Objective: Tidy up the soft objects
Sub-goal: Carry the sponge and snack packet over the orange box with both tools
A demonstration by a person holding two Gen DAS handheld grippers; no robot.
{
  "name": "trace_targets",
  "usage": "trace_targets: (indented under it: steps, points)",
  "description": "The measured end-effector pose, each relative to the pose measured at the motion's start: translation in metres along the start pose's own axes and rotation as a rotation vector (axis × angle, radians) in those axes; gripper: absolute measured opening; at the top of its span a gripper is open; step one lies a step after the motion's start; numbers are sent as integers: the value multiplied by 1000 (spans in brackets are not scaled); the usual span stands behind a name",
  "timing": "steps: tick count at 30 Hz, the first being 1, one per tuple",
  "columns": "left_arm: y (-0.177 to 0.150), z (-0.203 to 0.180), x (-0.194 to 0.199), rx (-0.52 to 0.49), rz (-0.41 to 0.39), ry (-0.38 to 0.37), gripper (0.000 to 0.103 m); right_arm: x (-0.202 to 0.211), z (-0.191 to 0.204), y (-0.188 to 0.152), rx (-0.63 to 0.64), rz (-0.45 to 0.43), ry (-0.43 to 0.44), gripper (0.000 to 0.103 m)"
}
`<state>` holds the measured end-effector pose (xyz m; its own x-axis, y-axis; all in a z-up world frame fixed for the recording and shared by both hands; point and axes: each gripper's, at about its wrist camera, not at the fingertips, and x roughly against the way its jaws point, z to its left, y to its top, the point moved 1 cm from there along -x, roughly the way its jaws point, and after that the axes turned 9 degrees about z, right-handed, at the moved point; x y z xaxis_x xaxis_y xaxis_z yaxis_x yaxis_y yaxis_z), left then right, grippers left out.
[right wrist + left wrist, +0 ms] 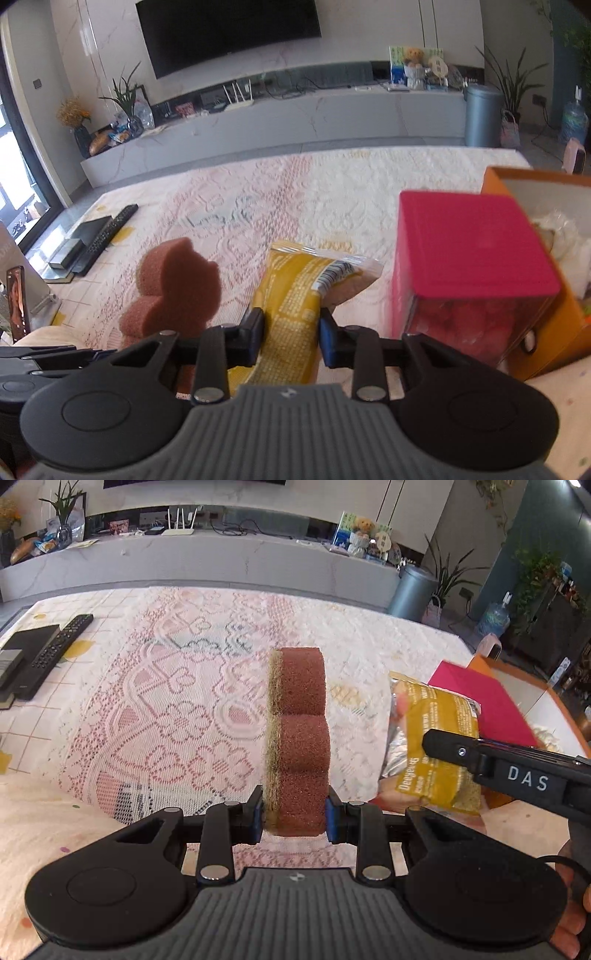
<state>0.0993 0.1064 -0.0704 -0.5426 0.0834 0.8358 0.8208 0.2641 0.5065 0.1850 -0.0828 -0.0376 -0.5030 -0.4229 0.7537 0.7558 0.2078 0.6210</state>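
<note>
two grippers, the left gripper (294,818) and right gripper (290,334). one brown sponge (301,738), one yellow snack packet (295,314). one pink box (469,254), one orange box (554,354), one remote control (61,640).

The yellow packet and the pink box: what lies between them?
In the right wrist view, only bare lace tablecloth lies between the yellow packet, held in the right claw, and the pink box.

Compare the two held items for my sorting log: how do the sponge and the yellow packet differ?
The sponge is matte reddish-brown foam with a scouring layer; the yellow packet is glossy printed wrapper. The sponge has a lobed outline, the yellow packet is flat and oblong. Shared: each is clamped, by the left gripper and right gripper.
</note>
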Motion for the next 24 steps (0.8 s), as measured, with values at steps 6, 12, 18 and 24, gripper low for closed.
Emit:
trace_targets:
  steps: [6,12,18,24]
  points:
    - [16,-35,23,-39,-47,-78,34,44,-32,17,3,-58,13,30]
    - [38,-92,33,-133,-84,-175,34,84,-75,34,29,-111,-48,30]
    - [63,-154,17,-209,-56,-315,34,115,-135,51,12,-124,-132,30]
    - [73,-213,-19,-286,30,-404,34,111,-190,57,41,-63,-245,30]
